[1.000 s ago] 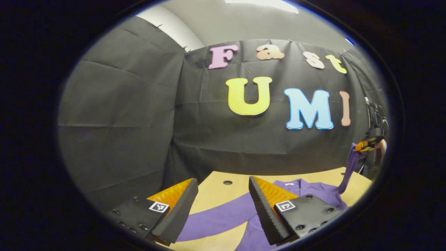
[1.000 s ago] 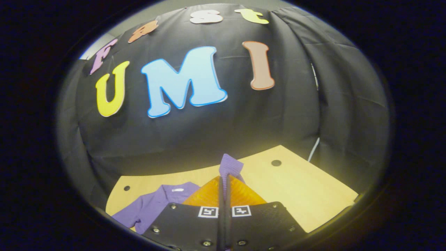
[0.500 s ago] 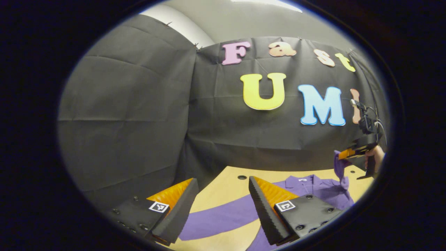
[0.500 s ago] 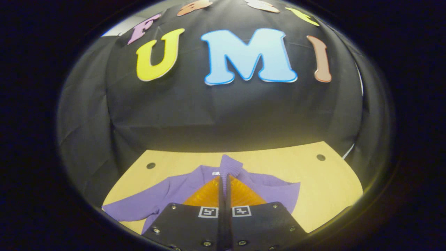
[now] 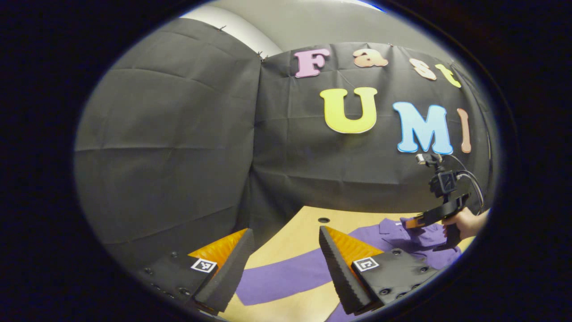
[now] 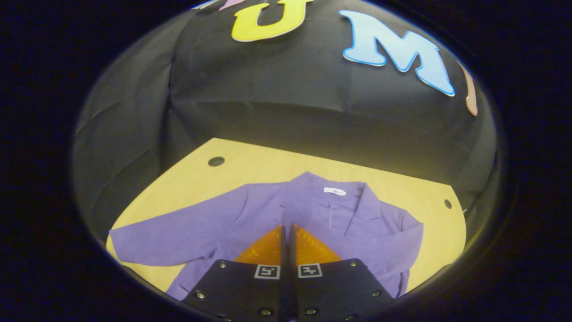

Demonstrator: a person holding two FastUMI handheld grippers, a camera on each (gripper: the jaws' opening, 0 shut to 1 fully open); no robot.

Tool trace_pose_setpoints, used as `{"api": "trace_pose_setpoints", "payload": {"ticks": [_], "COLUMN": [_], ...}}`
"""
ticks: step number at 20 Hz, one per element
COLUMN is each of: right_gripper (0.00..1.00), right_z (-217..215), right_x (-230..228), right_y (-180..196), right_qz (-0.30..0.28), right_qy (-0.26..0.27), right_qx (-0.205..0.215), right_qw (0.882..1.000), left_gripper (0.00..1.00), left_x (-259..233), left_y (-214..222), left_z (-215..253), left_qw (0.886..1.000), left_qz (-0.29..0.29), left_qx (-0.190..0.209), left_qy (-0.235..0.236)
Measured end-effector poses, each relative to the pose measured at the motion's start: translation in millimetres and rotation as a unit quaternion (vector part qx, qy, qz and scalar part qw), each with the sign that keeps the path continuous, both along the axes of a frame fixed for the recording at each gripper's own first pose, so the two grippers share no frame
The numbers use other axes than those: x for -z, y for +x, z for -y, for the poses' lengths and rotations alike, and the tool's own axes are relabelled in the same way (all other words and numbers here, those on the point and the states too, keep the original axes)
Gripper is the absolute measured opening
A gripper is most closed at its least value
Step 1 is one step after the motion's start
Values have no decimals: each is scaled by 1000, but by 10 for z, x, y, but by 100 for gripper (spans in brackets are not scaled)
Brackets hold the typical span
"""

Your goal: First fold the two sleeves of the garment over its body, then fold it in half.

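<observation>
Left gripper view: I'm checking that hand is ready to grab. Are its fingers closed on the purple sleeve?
No: the left gripper stands open, fingers apart, with the purple sleeve flat on the table between them.

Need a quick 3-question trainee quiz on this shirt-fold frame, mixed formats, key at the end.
1. True or false: the right gripper is shut on the sleeve cuff of the purple shirt.
2. Multiple choice: the left gripper is A) shut on the collar, B) open above the other sleeve, C) resting shut on the table.
3. Fill in: the sleeve held by the right gripper has been brought over the shirt's ____.

Key: 1 true; 2 B; 3 body.
</observation>
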State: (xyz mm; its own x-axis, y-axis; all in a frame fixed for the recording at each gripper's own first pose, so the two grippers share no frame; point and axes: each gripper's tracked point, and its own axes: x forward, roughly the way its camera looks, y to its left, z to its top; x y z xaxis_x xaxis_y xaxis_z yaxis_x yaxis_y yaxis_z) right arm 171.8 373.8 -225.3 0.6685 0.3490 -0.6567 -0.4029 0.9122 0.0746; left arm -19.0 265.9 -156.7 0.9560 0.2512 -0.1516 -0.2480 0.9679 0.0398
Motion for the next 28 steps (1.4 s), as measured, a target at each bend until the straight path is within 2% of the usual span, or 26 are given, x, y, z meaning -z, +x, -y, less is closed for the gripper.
{"api": "trace_pose_setpoints", "payload": {"ticks": [5, 10, 12, 13, 15, 16, 17, 18, 19, 24, 28], "right_gripper": [0, 8, 29, 44, 66, 71, 83, 88, 93, 94, 94], "right_z": [-219, -343, -374, -364, -349, -331, -299, -261, -222, 93, 361], "right_x": [360, 347, 240, 182, 24, -48, -148, -246, -370, -1076, -1516], "right_y": [-82, -153, -173, -210, -272, -300, -350, -399, -430, -686, -988], "right_qz": [-32, -32, -22, -16, -5, 2, 9, 16, 27, 98, 139], "right_qy": [-20, -9, 1, 5, 16, 22, 31, 39, 47, 69, 75], "right_qx": [-22, -35, -39, -41, -41, -37, -33, -28, -21, 2, 14], "right_qw": [999, 999, 999, 999, 999, 999, 999, 999, 998, 993, 987], "left_gripper": [93, 94, 94, 94, 93, 93, 93, 95, 93, 93, 95], "left_x": [129, 200, 249, 293, 372, 415, 460, 517, 569, 1071, 1617], "left_y": [-3, 25, 32, 35, 35, 40, 45, 30, 20, 2, -124], "left_z": [-144, -117, -87, -94, -118, -127, -152, -178, -219, -500, -905], "left_qw": [1000, 1000, 1000, 1000, 999, 999, 999, 999, 999, 994, 979], "left_qz": [-17, -25, -28, -29, -35, -38, -42, -46, -50, -90, -149], "left_qx": [-9, -2, 0, 0, -3, -5, -9, -13, -18, -58, -127], "left_qy": [2, 1, -2, -4, -7, -9, -10, -11, -12, -23, -58]}}
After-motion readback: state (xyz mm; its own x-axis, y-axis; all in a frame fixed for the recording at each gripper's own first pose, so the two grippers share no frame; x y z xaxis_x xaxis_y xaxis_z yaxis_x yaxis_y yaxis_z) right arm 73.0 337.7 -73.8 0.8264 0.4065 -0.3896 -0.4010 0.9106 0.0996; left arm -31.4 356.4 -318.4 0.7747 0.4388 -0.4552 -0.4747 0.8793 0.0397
